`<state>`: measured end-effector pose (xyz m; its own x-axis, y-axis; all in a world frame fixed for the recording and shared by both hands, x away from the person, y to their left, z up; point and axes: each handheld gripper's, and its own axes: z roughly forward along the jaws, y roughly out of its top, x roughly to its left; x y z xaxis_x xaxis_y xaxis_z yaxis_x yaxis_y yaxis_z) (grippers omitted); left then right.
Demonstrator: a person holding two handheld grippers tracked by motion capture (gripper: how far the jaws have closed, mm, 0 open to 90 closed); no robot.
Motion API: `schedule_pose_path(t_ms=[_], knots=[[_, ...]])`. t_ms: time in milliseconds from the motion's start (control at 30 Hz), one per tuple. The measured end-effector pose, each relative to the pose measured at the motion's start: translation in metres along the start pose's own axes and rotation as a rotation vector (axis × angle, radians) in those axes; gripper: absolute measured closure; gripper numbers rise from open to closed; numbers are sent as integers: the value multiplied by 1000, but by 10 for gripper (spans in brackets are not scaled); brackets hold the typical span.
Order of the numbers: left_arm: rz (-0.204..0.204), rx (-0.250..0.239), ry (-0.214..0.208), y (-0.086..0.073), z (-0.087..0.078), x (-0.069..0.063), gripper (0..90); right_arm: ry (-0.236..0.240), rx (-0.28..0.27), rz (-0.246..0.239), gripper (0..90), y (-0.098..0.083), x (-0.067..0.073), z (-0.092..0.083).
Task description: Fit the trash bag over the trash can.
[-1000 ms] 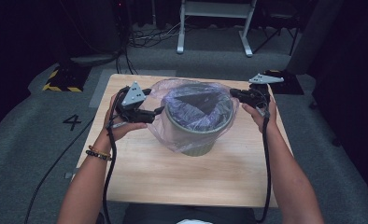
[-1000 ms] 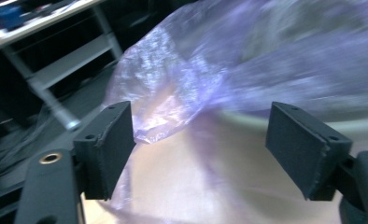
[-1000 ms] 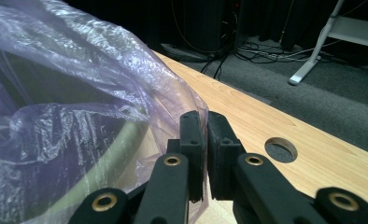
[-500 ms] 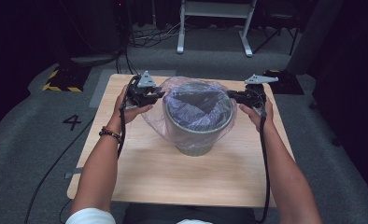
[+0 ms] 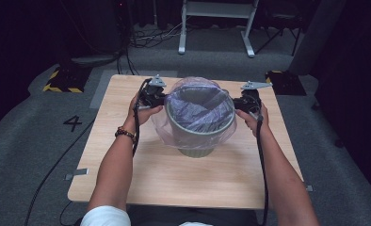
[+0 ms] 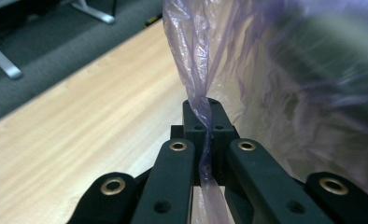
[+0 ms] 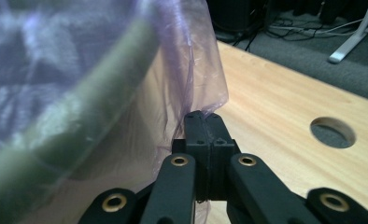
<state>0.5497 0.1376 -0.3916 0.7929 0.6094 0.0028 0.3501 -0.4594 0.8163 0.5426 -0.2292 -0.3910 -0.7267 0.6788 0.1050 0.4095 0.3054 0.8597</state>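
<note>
High view: a thin, clear purple plastic bag (image 5: 193, 110) lines the grey-green round bin (image 5: 198, 134) at the table's (image 5: 183, 183) far middle. Left gripper (image 6: 208, 122) view: jaws just closed, clamped on the bag's left edge. Right gripper (image 7: 205, 125) view: jaws clamped on its right edge. Uneven pulling could tear the film.

left gripper (image 6: 205, 140) fingers (image 6: 173, 182) have just closed, pinching the plastic bag (image 6: 266, 84).

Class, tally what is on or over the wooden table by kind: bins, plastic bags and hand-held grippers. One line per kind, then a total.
Green bin: 1
Clear purple plastic bag lining the bin: 1
Grippers: 2, the left gripper and the right gripper, each shut on the bag's edge
Total: 4
</note>
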Motion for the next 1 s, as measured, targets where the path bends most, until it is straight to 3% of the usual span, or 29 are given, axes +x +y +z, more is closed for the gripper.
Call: schedule_pose_path(t_ms=[233, 367, 467, 500, 567, 600, 633, 767, 900, 1000], knots=[[-20, 40, -5, -11, 11, -4, 897, 15, 27, -7, 900, -15, 5, 5], [-51, 5, -12, -26, 1, -5, 868, 5, 7, 0, 900, -23, 5, -5], [-28, 3, -10, -41, -9, -10, 872, 1, -5, -4, 900, -30, 6, -15], [-33, -3, -21, -46, -14, -12, 869, 0, -10, -5, 889, -33, 6, -18], [-34, -11, -6, -55, -23, -15, 847, -7, -12, -8, 871, -37, 7, -24], [-44, -16, 4, -58, -28, -16, 805, -2, -17, -12, 845, -39, 7, -27], [-59, -25, 31, -61, -34, -17, 699, 2, -20, -17, 766, -41, 7, -30], [-78, -128, 30, -71, -64, -21, 466, -36, -25, -53, 561, -45, 11, -49], [-14, -145, 6, -78, -87, -36, 350, -75, -18, -128, 473, -50, 16, -72], [19, -147, -41, -84, -95, -54, 256, -14, -37, -183, 392, -57, 24, -87]])
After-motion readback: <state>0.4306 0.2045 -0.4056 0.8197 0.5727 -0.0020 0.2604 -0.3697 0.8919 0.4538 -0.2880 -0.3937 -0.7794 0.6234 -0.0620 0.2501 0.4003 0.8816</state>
